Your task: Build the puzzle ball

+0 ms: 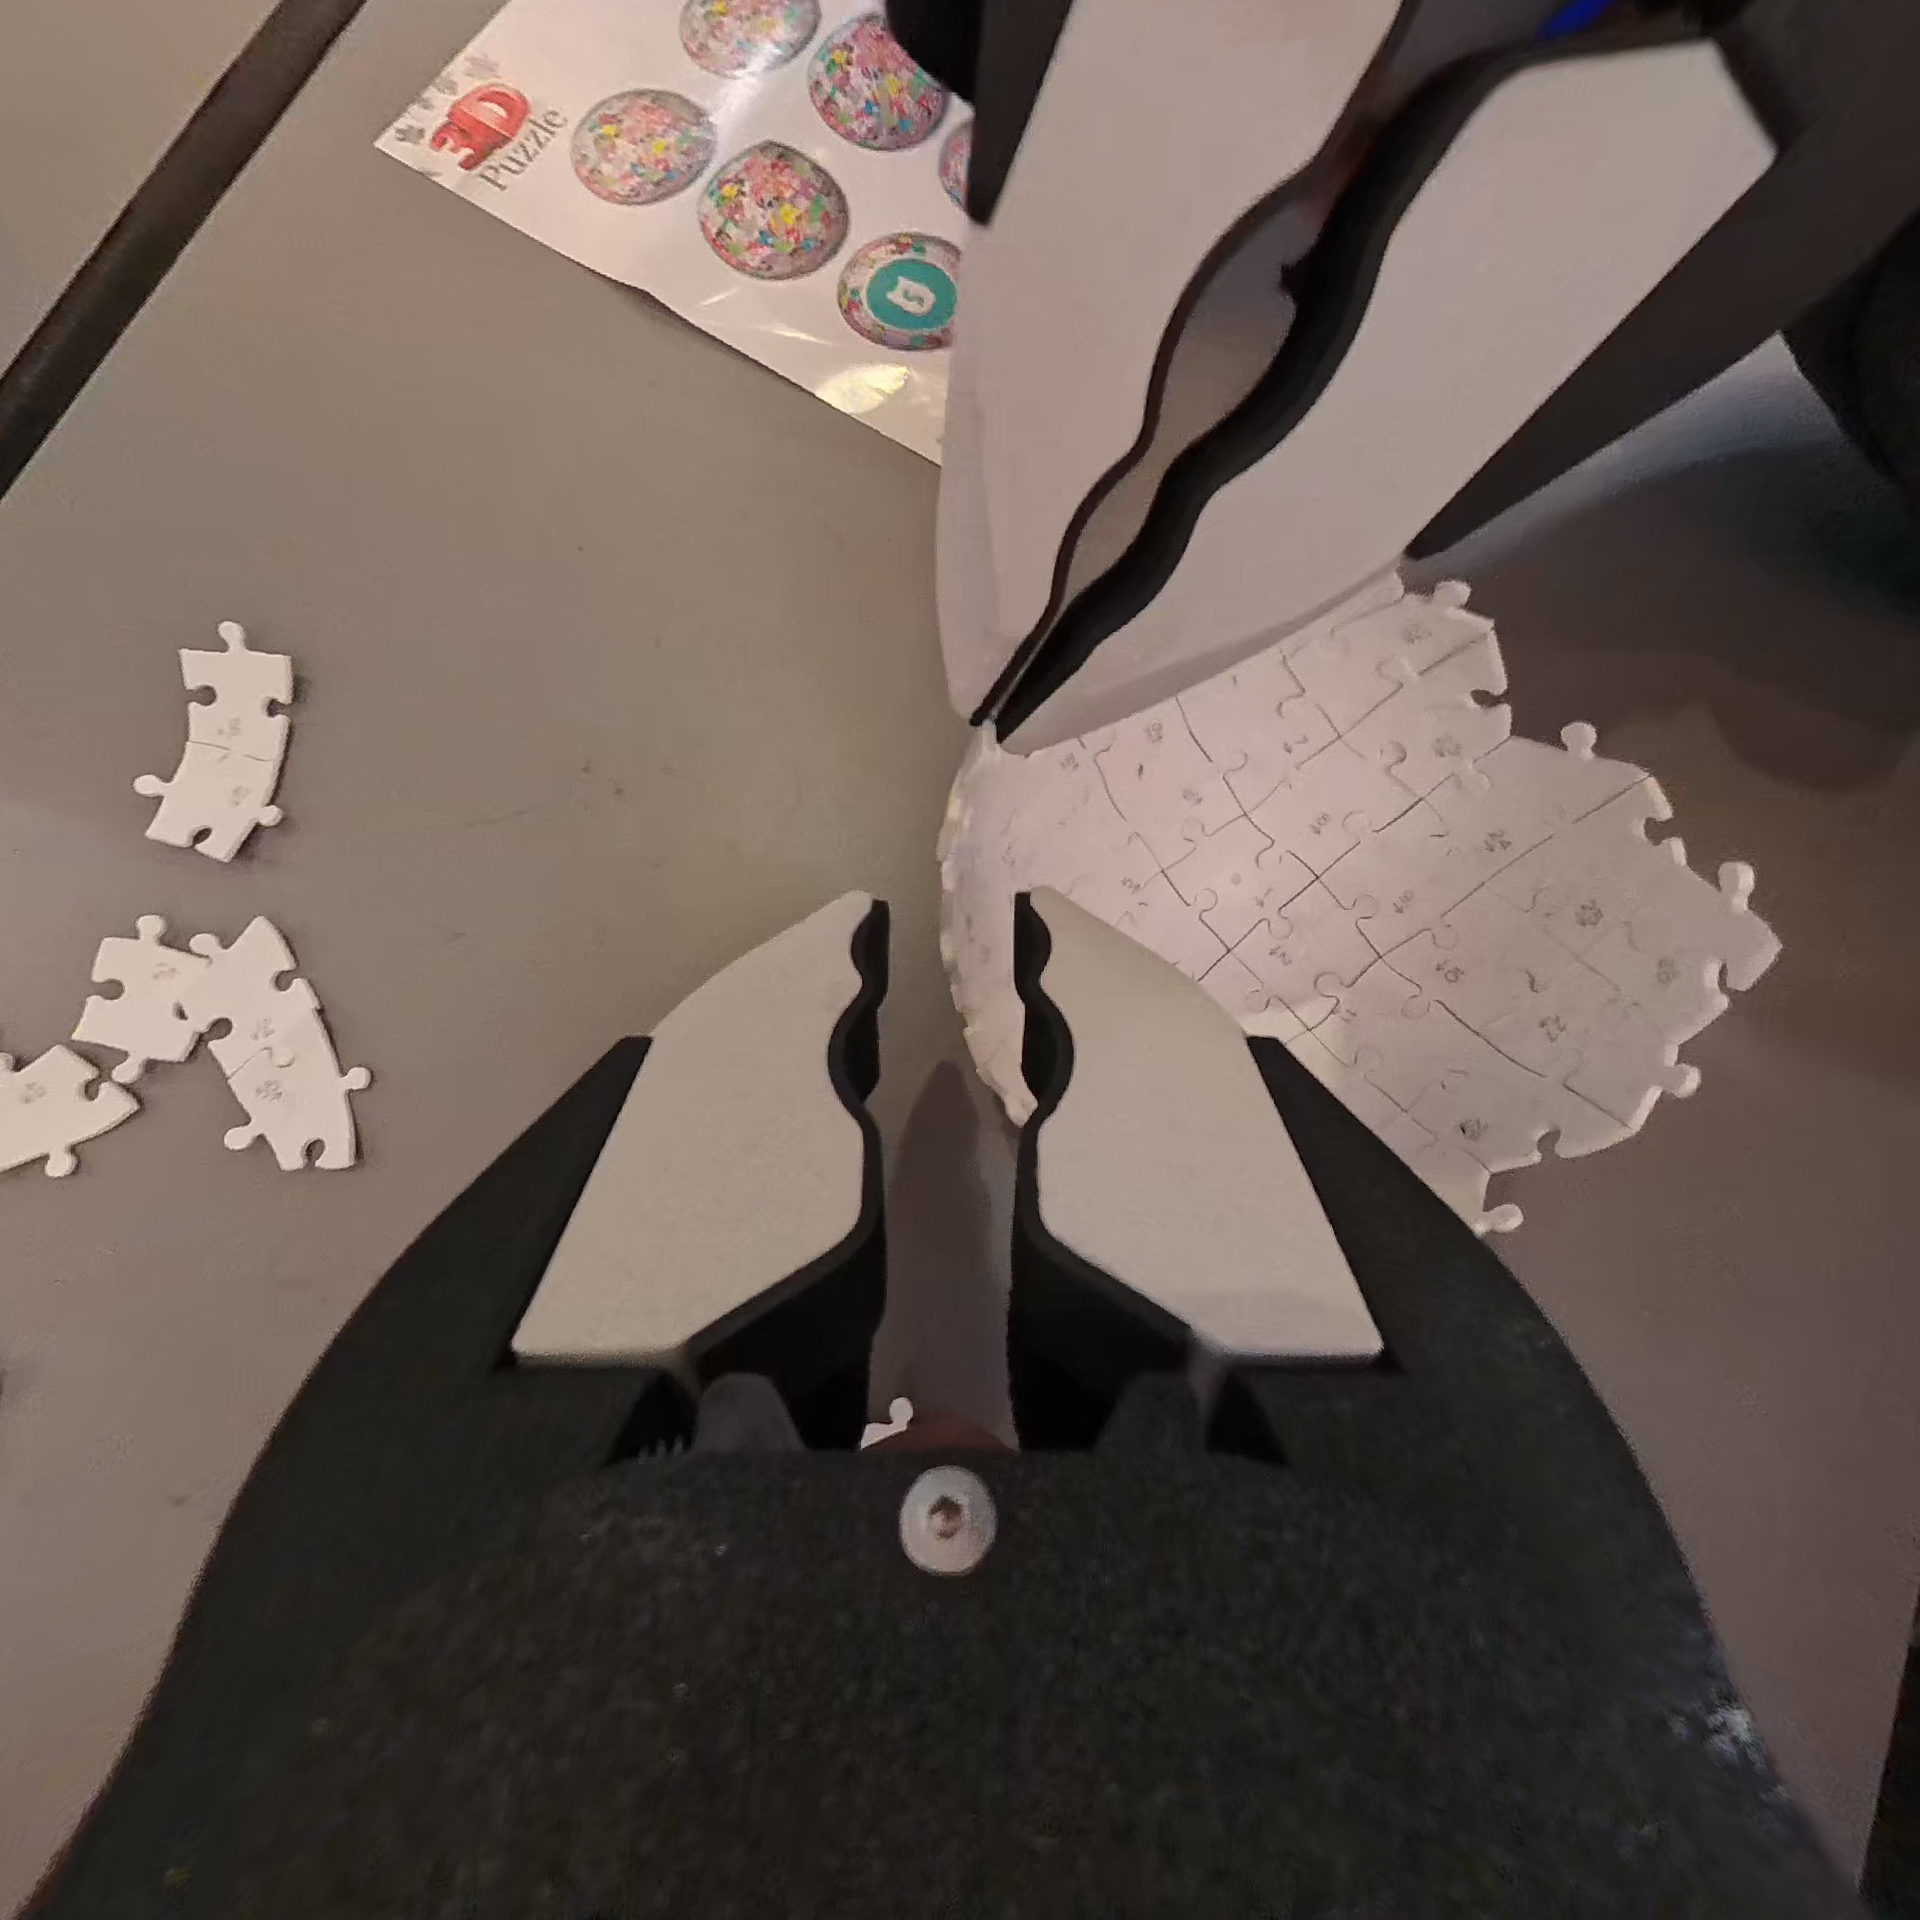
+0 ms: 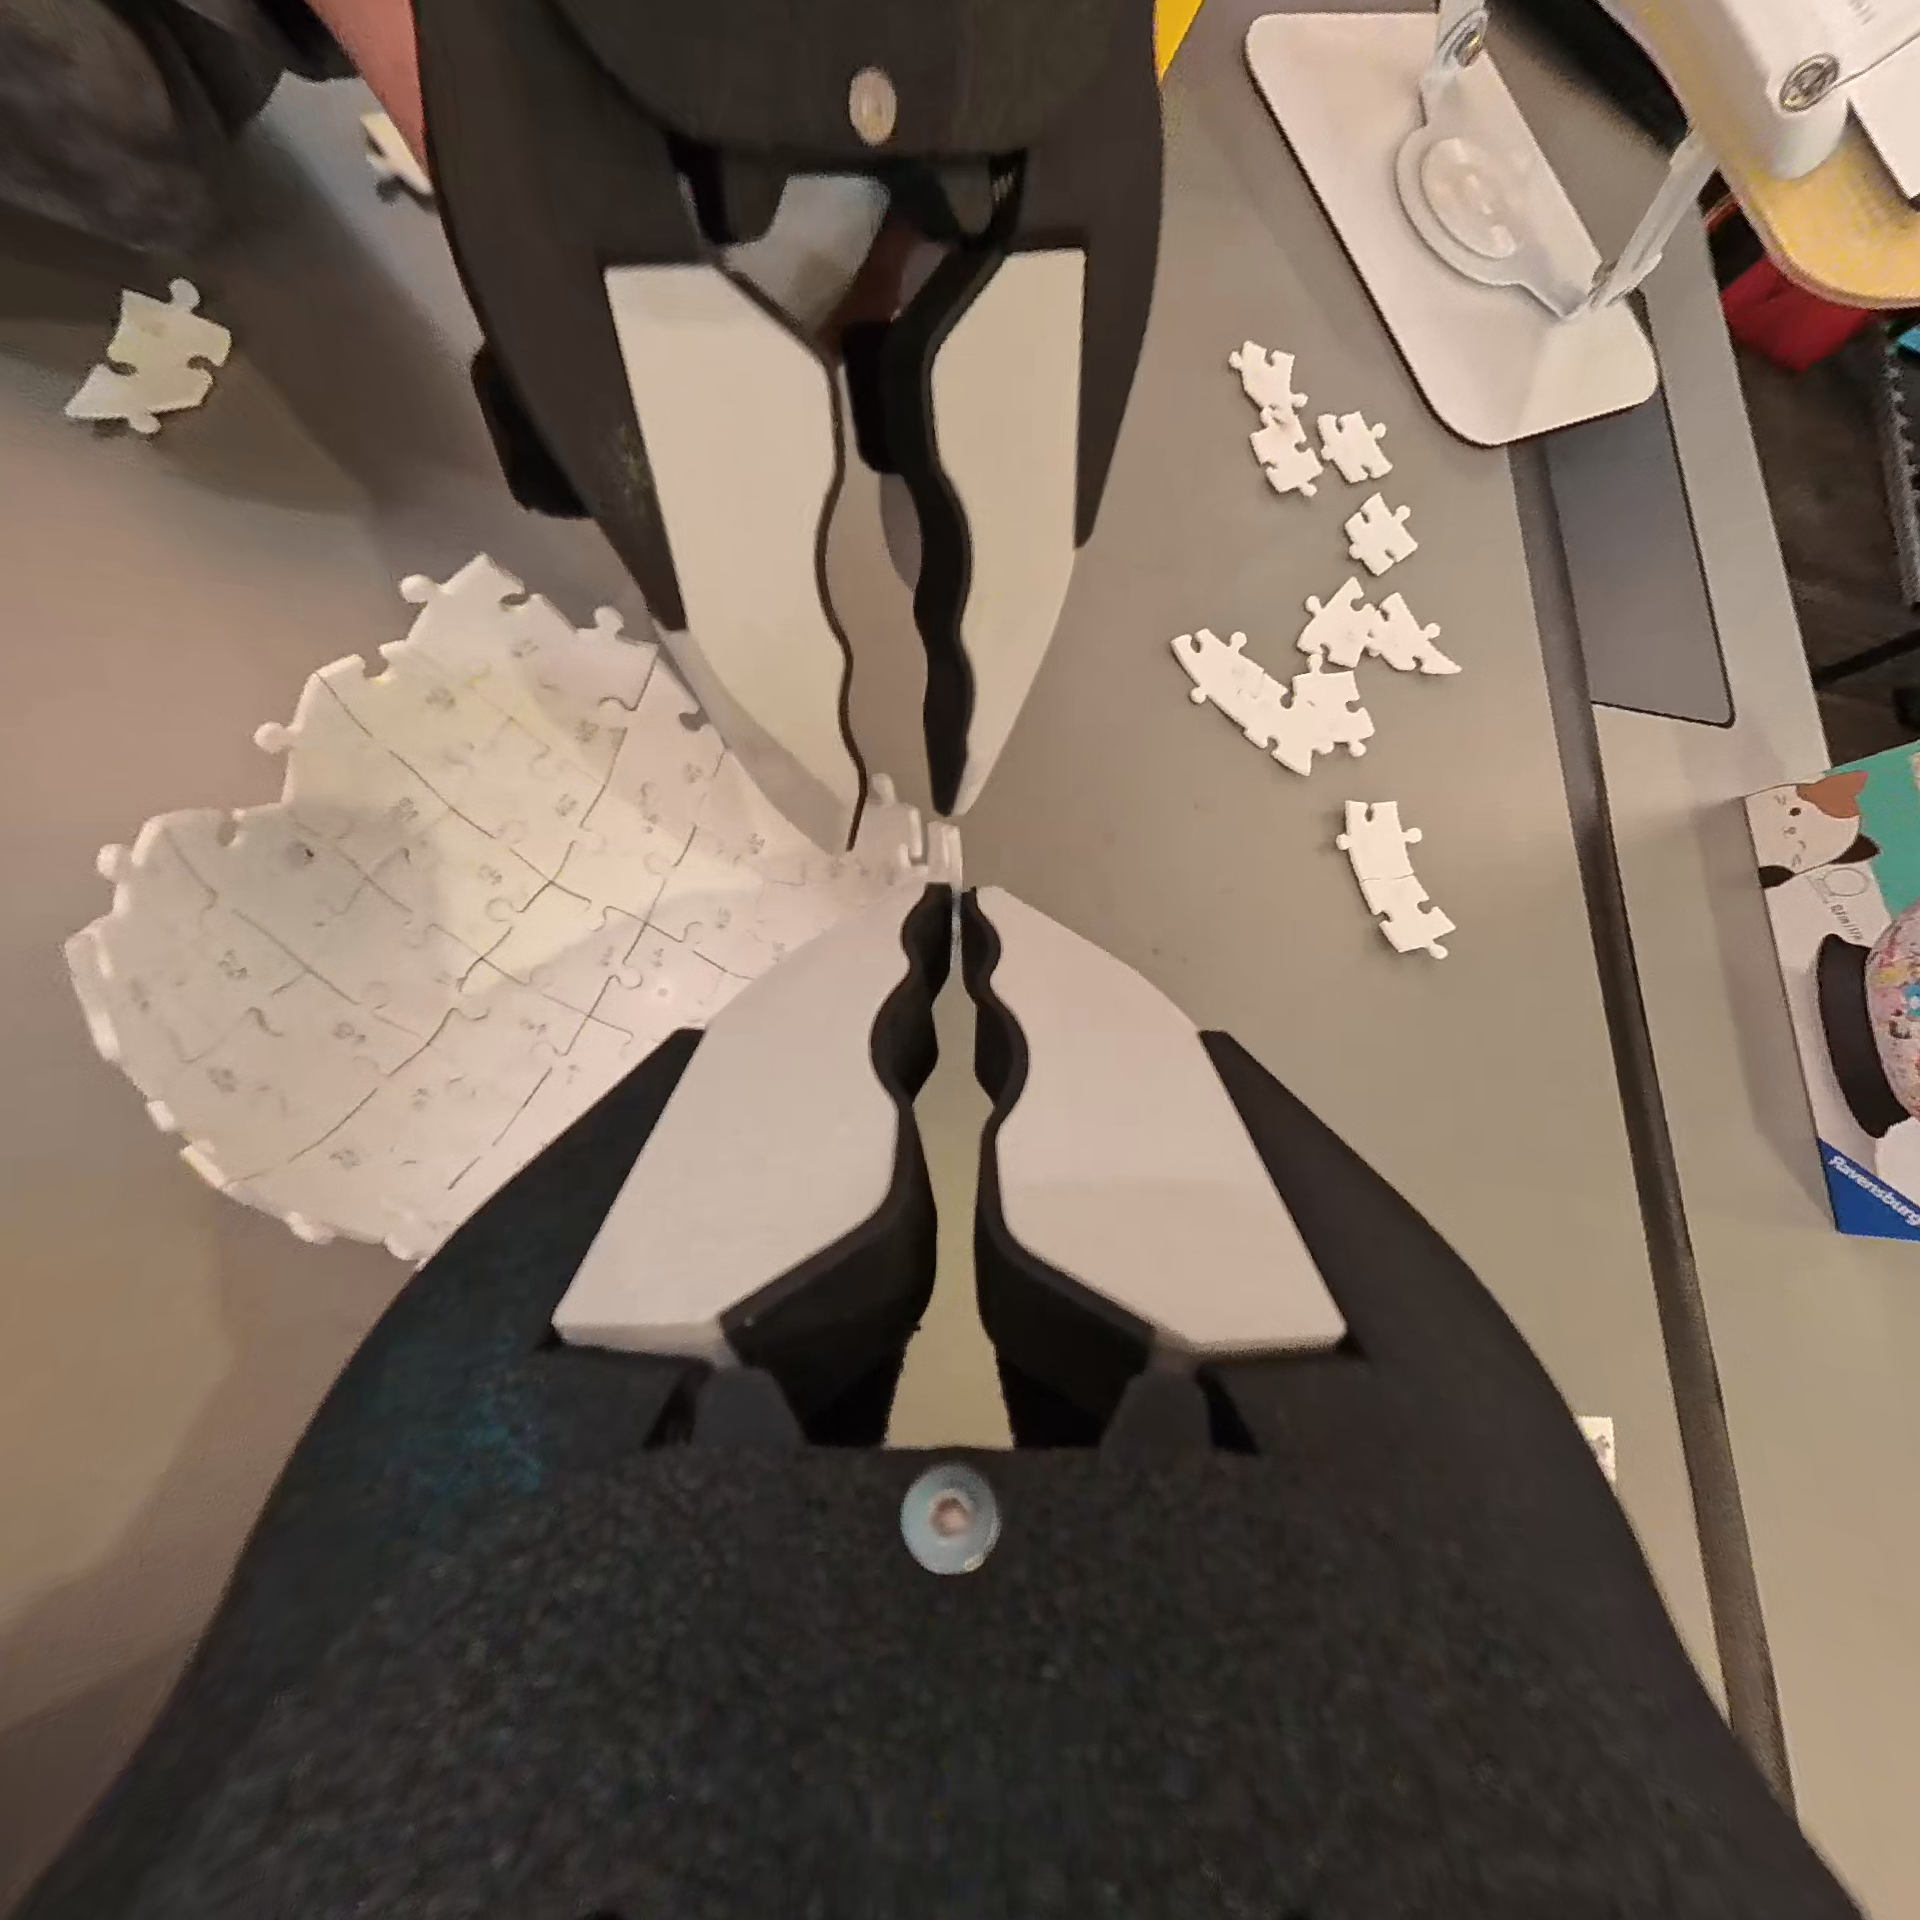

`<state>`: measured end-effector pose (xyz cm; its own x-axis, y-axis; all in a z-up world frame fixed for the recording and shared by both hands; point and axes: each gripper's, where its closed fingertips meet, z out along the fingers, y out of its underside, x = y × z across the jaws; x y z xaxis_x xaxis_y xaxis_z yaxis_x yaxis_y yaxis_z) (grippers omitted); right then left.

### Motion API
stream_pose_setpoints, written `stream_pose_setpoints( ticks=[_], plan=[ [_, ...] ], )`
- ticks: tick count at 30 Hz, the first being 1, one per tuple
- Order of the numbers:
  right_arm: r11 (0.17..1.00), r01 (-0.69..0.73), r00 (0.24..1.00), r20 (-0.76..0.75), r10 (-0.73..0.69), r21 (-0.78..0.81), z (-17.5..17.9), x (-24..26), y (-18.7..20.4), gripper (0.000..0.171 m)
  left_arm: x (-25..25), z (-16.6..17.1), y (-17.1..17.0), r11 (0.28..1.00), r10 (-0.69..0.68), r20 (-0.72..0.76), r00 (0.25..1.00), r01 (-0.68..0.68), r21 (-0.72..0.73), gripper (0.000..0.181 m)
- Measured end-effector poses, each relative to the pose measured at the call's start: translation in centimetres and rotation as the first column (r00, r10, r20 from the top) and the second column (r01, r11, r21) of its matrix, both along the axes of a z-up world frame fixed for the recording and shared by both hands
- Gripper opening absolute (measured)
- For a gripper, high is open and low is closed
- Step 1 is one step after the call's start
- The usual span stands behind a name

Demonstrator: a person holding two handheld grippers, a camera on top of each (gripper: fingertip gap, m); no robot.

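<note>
Shell point(image 1: 1382, 935): curved, part-built, white inside up, mid-desk point(image 1: 582, 540).
Left gripper point(image 1: 951, 914): slightly parted, rim between its jaws, clamping unclear.
Right gripper point(image 2: 954, 896): clenched on the rim edge.
Handling: light, thin, joints likely pop apart; hold at the rim, gently.

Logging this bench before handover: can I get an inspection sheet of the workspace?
Surface: grey matte tabletop, no spills seen.
Job's things: curved white partly built puzzle shell, white inner side showing; loose white puzzle pieces scattered beside it.
Clutter: printed instruction sheet; colourful puzzle box.
Grippers: right gripper shut on the shell's rim; left gripper straddles the rim, clamping unclear.
Cables: nothing seen.
Surroundings: white stand base on the table's far side.
</note>
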<state>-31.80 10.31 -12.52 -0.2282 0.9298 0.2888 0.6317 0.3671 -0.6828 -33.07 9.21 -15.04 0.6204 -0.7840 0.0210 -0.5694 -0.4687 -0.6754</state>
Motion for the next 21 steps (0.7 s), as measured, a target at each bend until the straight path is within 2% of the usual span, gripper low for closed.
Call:
stream_pose_setpoints(
  ticks=[21],
  plan=[
    [0.999, -0.047, 0.998, -0.032, 0.048, 0.017, -0.41, -0.55, -0.29, 0.002, -0.52, -0.65, -0.22, 1.0, 0.003, -0.055, 0.998, -0.005, -0.03, 0.019]
  ],
)
